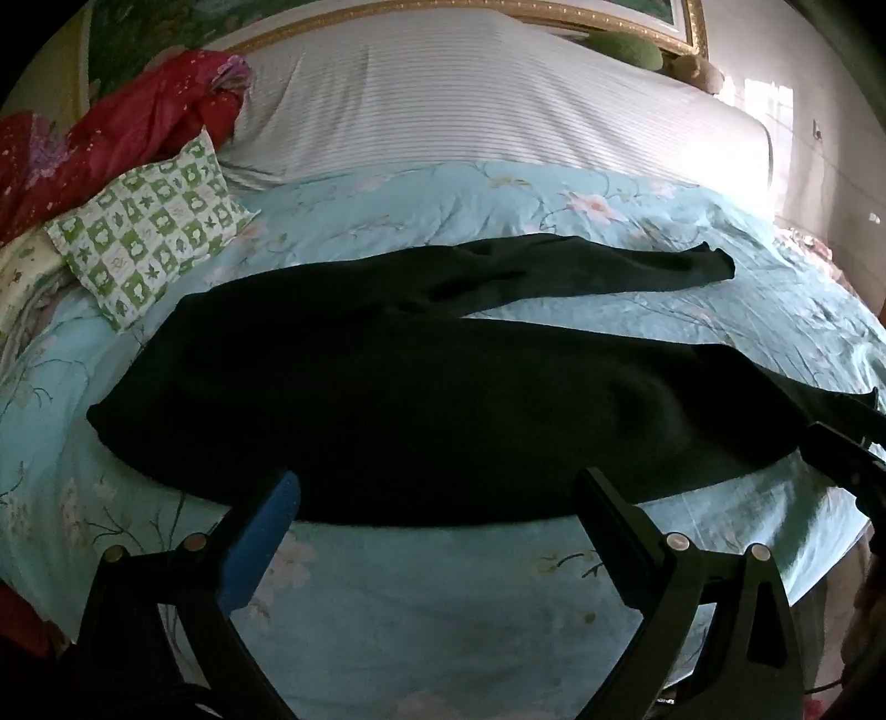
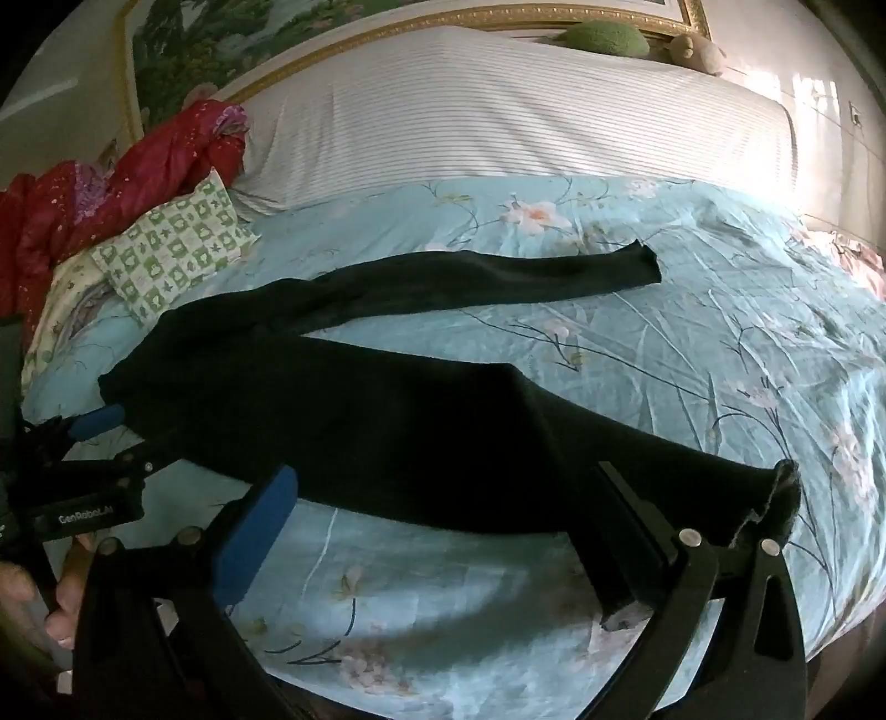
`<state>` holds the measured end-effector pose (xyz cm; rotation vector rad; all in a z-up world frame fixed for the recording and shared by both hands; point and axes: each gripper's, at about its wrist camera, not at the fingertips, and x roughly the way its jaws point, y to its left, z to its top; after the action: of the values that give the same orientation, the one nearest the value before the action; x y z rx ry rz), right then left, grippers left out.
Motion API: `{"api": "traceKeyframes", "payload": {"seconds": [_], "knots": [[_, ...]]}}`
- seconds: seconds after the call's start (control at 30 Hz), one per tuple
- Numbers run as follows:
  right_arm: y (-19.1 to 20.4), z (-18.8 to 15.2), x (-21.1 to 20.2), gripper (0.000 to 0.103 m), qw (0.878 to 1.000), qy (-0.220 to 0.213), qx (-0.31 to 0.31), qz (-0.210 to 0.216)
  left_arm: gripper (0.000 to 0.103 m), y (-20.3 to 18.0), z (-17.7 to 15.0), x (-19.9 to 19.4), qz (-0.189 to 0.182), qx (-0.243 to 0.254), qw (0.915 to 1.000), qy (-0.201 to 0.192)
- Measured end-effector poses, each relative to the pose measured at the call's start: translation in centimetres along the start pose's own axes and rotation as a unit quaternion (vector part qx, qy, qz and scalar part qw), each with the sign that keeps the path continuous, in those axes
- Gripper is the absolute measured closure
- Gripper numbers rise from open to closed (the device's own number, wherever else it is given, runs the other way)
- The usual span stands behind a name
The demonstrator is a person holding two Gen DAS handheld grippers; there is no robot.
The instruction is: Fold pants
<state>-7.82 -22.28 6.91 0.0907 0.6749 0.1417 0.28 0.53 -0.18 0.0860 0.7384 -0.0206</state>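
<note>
The left claw (image 1: 437,493) is held spread wide just above the near edge of the black pants (image 1: 421,387), with nothing pinched between its blue pad and its black finger. In the right wrist view the same left claw (image 2: 119,429) is seen at the far left, close to the waist end of the pants (image 2: 354,410), with part of a hand (image 2: 61,598) showing beneath it. The right claw (image 2: 443,493) is likewise spread wide and empty; its black finger is seen over the lower part of the near leg, beside the frayed cuff (image 2: 781,498). Whether the fingers touch the cloth cannot be told.

The pants are laid flat across a light blue floral bedcover (image 1: 443,609), waist to the left and legs to the right, the two legs parted in a narrow V. The far leg's cuff (image 1: 714,266) is seen well apart from the near one. To the left of the waist a green-and-white patterned pillow (image 1: 147,227) is propped, with red bedding (image 1: 111,138) heaped behind it. Beyond the bedcover a white striped sheet (image 1: 470,99) is stretched, bounded by a gilt frame (image 2: 387,22).
</note>
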Motion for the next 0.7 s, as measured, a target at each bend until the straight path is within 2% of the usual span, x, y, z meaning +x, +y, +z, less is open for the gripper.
{"api": "traceKeyframes", "payload": {"seconds": [0.7], "knots": [[0.26, -0.08, -0.04, 0.000, 1.000, 0.003, 0.001, 0.000, 0.003, -0.01, -0.12, -0.20, -0.001, 0.001, 1.0000, -0.004]]}}
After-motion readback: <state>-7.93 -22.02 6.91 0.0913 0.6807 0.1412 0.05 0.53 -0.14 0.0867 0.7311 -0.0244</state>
